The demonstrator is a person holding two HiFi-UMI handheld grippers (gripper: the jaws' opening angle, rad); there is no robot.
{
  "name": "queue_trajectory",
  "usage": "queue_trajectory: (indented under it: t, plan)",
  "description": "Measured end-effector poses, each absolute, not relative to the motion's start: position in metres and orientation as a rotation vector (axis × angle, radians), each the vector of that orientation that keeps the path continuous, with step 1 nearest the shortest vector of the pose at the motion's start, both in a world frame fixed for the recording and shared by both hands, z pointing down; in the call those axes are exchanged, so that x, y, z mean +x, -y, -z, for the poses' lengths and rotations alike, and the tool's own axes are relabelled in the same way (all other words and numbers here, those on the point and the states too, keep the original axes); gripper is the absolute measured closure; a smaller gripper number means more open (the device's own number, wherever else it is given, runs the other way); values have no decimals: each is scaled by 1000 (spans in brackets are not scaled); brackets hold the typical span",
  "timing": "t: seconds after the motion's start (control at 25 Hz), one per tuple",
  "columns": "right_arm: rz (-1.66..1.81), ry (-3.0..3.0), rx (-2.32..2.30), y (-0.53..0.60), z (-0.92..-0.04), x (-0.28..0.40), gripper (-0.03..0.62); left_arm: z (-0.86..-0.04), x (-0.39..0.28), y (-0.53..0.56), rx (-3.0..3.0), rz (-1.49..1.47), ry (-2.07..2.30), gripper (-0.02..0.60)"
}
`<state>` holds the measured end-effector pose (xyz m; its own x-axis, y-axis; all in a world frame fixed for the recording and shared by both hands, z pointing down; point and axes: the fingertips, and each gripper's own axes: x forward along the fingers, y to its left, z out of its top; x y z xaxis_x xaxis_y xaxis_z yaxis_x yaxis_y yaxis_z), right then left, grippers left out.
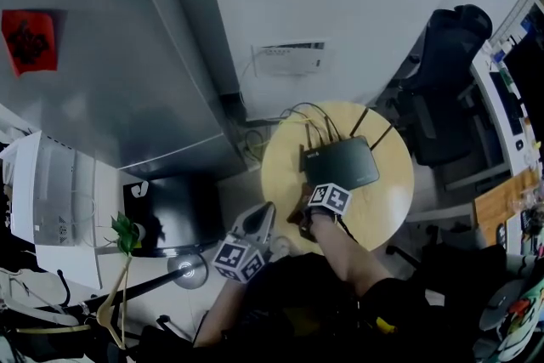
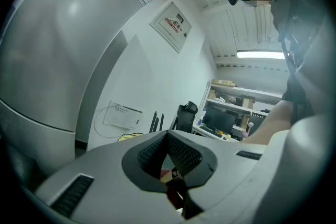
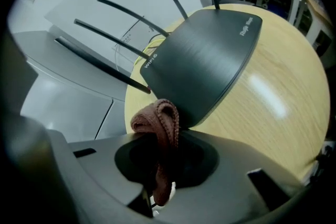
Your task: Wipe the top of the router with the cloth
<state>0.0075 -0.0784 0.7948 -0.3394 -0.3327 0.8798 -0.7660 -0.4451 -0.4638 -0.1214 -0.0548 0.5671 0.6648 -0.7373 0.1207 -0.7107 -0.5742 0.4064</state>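
My right gripper has its jaws pinching a bunched reddish-brown cloth. The cloth sits just beside the 6 o'clock edge of the flat black router with thin antennas, and I cannot tell whether they touch. The router lies on the round pale wooden table. In the head view, my left gripper hangs off the table's 8 o'clock side, its jaws pressed together on nothing.

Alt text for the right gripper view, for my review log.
The right tool is shut on a bunched reddish-brown cloth, by the near edge of a black four-antenna router. The router sits on a round pale wooden table.
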Motion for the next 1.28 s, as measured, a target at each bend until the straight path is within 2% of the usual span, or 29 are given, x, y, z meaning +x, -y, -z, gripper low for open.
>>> queue_trajectory:
  t: [0.76, 1.28]
  plan:
    - [-1439, 1625, 1145, 54, -798, 25, 533, -554, -98, 54, 2471, 125, 1173, 580]
    - [-1082, 1594, 942, 51, -799, 90, 533, -545, -52, 48, 2438, 132, 1256, 580]
